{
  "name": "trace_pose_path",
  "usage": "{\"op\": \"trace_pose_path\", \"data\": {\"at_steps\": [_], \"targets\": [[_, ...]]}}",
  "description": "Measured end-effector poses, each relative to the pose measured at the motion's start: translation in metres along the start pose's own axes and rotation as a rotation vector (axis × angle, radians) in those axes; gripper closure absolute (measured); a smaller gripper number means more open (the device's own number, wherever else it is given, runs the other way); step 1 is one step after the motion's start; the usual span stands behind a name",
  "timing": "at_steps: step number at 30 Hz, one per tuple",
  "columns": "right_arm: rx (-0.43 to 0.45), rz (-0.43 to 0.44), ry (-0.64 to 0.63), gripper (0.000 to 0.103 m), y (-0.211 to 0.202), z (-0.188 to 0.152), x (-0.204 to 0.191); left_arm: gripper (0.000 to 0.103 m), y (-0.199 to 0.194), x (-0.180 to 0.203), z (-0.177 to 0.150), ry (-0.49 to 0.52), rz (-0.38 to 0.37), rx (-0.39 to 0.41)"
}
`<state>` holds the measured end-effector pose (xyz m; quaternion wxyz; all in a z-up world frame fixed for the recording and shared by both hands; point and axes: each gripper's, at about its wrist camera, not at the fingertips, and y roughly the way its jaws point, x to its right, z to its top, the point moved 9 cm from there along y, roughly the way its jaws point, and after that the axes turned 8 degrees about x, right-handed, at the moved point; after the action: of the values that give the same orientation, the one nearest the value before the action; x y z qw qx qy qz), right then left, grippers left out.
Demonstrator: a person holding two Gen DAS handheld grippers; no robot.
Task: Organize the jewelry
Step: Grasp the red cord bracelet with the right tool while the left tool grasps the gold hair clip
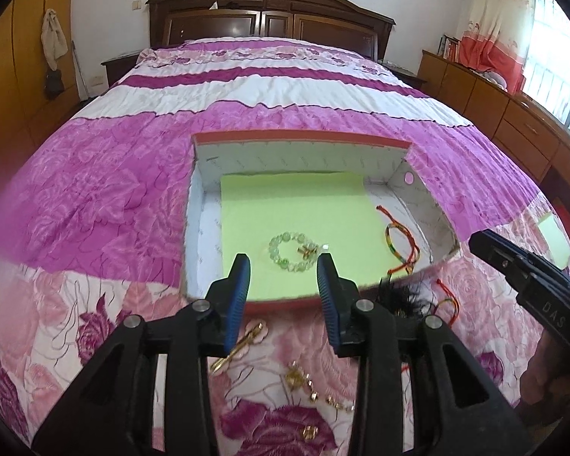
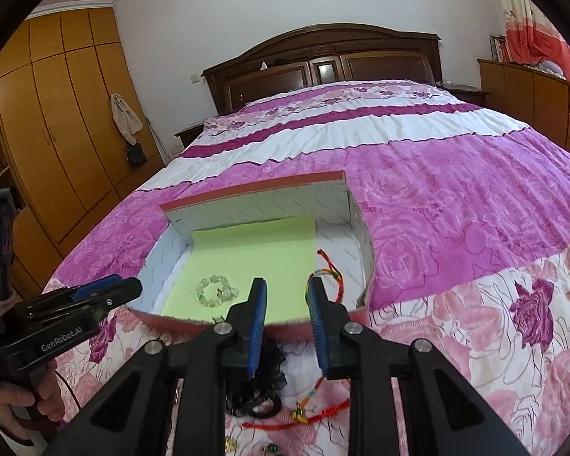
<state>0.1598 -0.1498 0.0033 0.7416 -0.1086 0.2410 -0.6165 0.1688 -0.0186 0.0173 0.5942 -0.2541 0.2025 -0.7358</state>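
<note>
An open red-edged box (image 1: 300,140) lined with green paper (image 1: 300,205) lies on the bed. Inside lie a pale green bead bracelet (image 1: 293,251) and a red-and-green cord bracelet (image 1: 401,239). My left gripper (image 1: 284,266) is open and empty over the box's near edge. Below it on the bedspread lie a gold hair clip (image 1: 243,344) and a gold chain (image 1: 311,380). My right gripper (image 2: 287,288) is open and empty above the box's near edge (image 2: 247,325). Below it lie a black lace scrunchie (image 2: 258,383) and a red cord bracelet (image 2: 311,414). The bead bracelet (image 2: 216,290) and the cord bracelet (image 2: 330,273) show here too.
The bed (image 1: 114,190) has a pink floral bedspread and a dark wooden headboard (image 1: 269,15). A wooden wardrobe (image 2: 57,133) stands left, a low cabinet (image 1: 513,114) right by the window. The right gripper's body (image 1: 532,285) shows at the left view's right edge.
</note>
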Motion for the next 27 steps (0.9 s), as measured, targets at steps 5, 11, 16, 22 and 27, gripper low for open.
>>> {"op": "trace_pose_path", "data": {"at_steps": [5,11,16,22,27], "targets": [[-0.034,-0.014,0.0,0.078,-0.01,-0.014,0.005,0.074,-0.008,-0.008,-0.012,-0.018,0.004,-0.02],[-0.076,-0.027,0.007,0.078,-0.018,-0.036,0.014,0.073,-0.01,-0.019,-0.034,-0.035,0.013,-0.06],[-0.107,-0.052,0.017,0.078,-0.019,-0.052,0.024,0.073,-0.005,-0.031,-0.054,-0.055,0.034,-0.108],[-0.146,-0.074,0.042,0.078,-0.018,-0.07,0.036,0.072,0.001,-0.039,-0.068,-0.049,0.056,-0.145],[-0.176,-0.083,0.061,0.078,-0.014,-0.081,0.044,0.072,0.011,-0.041,-0.076,-0.046,0.063,-0.167]]}}
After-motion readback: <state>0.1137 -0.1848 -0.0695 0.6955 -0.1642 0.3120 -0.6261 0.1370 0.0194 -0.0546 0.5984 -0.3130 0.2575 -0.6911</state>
